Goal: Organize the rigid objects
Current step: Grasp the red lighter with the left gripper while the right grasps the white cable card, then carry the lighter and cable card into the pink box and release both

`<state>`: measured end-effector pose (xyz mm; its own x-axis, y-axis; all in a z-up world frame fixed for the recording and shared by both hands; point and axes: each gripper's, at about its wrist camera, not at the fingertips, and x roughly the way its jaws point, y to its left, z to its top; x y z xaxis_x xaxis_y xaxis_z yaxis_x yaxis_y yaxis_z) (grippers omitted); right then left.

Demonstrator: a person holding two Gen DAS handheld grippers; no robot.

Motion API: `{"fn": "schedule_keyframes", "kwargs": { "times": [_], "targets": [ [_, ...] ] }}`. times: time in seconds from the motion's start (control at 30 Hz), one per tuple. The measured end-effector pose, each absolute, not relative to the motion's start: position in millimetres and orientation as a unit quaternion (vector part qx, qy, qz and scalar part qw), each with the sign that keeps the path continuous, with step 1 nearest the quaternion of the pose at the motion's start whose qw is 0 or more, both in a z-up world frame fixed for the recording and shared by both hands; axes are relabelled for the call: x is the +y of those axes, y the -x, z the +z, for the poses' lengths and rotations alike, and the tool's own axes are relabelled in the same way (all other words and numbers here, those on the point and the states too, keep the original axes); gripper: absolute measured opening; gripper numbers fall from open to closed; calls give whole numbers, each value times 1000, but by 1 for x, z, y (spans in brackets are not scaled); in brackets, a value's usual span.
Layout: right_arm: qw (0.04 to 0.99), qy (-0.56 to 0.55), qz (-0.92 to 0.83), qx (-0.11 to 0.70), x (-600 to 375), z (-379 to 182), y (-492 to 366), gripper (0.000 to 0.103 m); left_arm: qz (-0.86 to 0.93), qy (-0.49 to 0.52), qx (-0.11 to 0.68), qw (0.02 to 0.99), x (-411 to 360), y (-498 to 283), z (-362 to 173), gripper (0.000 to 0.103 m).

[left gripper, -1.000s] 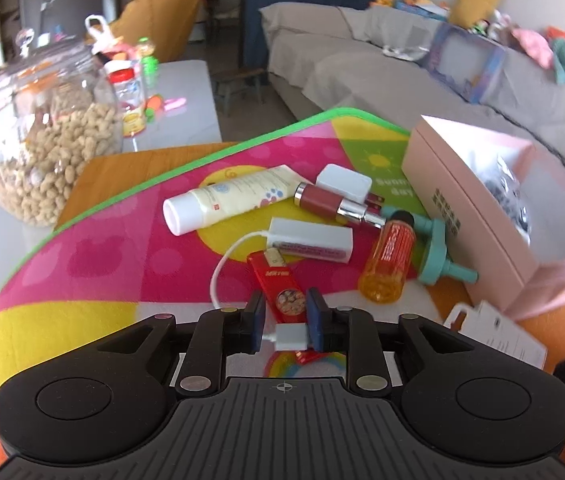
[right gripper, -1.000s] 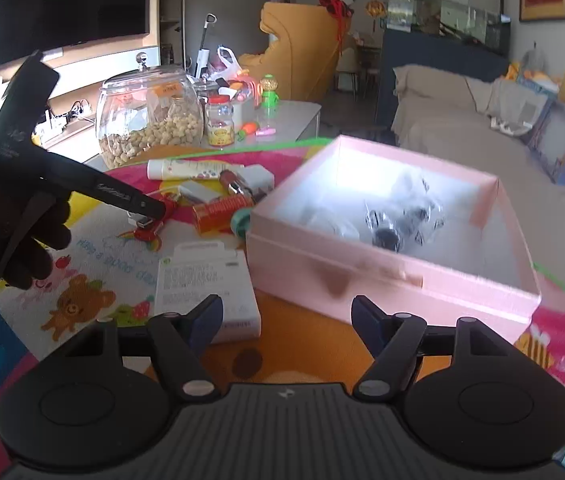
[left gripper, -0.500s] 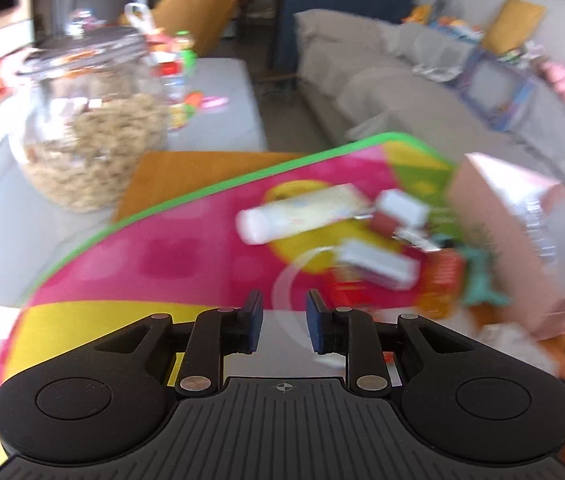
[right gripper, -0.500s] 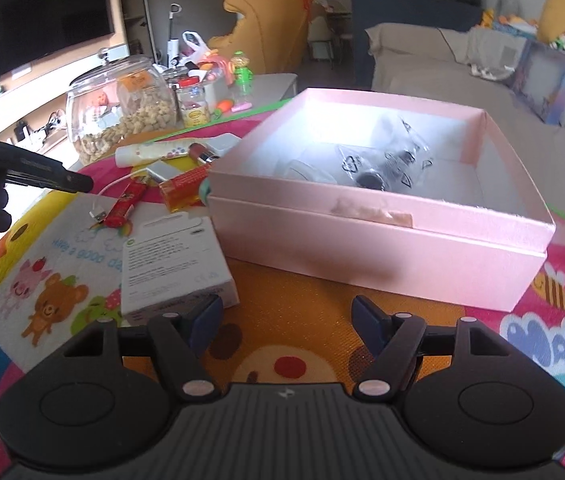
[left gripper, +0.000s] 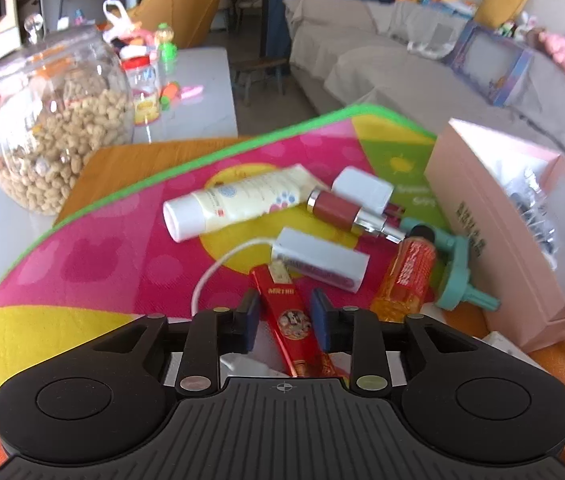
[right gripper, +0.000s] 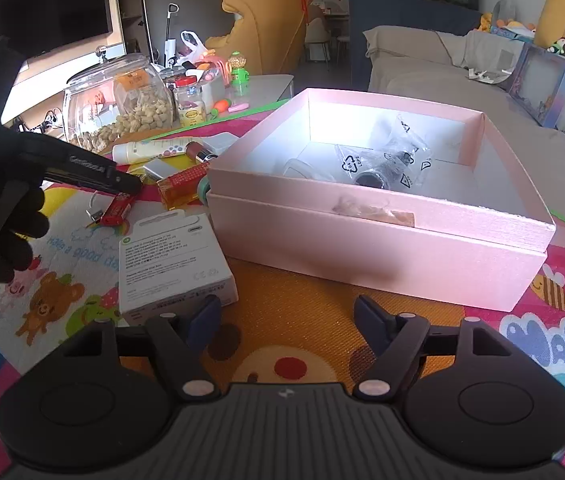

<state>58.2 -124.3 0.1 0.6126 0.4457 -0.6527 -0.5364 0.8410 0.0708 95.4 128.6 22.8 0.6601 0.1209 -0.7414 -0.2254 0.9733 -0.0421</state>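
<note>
Your left gripper (left gripper: pixel 284 316), jaws opening, straddles the red packet (left gripper: pixel 291 316), whose long axis runs straight ahead.

The red packet's (left gripper: pixel 291 312) near end is hidden behind the left gripper's (left gripper: pixel 284 316) body, the bagged items (right gripper: pixel 382 160) in the pink box (right gripper: pixel 362 236) are unreadable, and the box's (left gripper: pixel 514 240) right side runs off-frame.

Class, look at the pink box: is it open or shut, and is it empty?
Open, not empty: the pink box has no lid on, and clear plastic bags lie inside.
</note>
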Motion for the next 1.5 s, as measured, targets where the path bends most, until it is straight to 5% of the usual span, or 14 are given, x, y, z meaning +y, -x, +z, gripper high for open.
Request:
{"fn": "schedule_keyframes", "kwargs": {
  "times": [0.2,0.43,0.53,0.67,1.17,1.5],
  "targets": [
    [895,72,274,345,-122,0,-58,77,87,43,384,918,127,-93,18,31],
    [873,26,310,376,-127,0,-72,101,38,22,381,924,119,-52,19,27],
    [869,35,305,388,-119,2,-73,103,25,22,385,922,115,-31,21,27],
    [860,63,312,398,-109,11,-72,91,19,31,394,919,115,-14,22,27],
    [849,140,346,374,-25,19,-73,91,9,83,399,913,127,-4,24,27],
    [850,153,341,371,-21,15,-70,69,-9,116,386,915,135,2,19,26]
  ]
}}
